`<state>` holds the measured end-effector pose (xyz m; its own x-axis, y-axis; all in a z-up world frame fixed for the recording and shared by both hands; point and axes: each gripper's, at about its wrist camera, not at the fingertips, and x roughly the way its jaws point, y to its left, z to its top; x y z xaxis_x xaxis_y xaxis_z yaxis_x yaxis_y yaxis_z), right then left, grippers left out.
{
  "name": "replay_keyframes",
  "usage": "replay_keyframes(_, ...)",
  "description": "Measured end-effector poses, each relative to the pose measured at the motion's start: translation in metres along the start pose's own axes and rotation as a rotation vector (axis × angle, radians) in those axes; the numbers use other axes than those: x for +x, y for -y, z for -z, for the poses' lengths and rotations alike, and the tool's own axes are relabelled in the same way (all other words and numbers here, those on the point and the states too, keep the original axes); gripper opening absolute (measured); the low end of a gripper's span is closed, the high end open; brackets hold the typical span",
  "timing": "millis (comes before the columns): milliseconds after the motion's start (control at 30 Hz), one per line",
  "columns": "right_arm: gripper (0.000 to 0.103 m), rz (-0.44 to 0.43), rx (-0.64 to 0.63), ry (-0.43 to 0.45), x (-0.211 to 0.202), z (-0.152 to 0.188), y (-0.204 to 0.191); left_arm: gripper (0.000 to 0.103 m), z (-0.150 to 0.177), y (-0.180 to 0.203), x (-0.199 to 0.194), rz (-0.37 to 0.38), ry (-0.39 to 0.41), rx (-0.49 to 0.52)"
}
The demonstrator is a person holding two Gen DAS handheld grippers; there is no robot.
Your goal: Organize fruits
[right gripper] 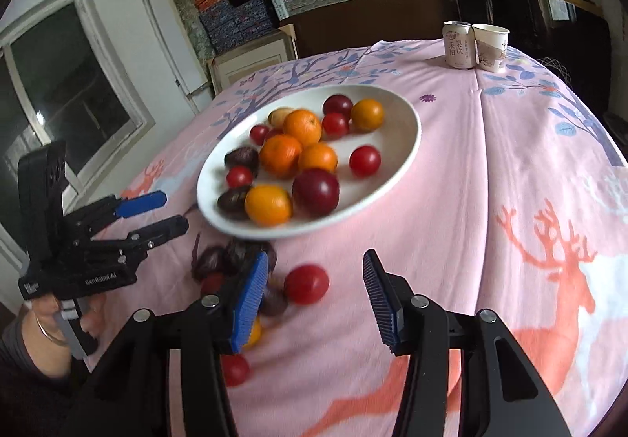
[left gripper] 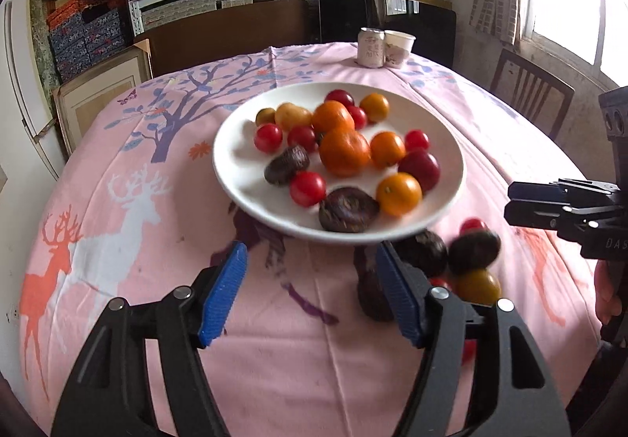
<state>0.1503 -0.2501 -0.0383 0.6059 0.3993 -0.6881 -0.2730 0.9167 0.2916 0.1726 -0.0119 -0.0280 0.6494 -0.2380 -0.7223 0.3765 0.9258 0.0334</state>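
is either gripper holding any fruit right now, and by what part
Nothing is held. The left gripper and the right gripper both stand open with only tablecloth between their pads.

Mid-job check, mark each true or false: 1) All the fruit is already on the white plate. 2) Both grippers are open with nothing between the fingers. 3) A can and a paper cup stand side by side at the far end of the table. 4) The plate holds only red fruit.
1) False: several pieces, such as a red tomato, lie on the tablecloth nearer than the white plate.
2) True: left gripper and right gripper are open and hold nothing.
3) True: can, paper cup.
4) False: it also holds oranges and dark fruits.
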Motion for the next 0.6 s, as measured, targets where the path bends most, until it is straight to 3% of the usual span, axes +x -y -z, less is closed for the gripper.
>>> replay_keyframes(167,0.051,-0.035,-0.083,-0.057,-0.012,0.044,-0.031,0.066,0.038,0.021,-0.018,0.020,-0.047,0.022)
replay_keyframes(267,0.050,-0.005,-0.164,-0.068,-0.010,0.060,-0.052,0.066,0.056,0.034,-0.024,0.011,-0.055,0.054)
replay_keyframes(600,0.048,0.019,-0.163,-0.099,0.005,0.060,-0.071,0.066,0.071,0.052,-0.033,0.018,-0.063,0.062)
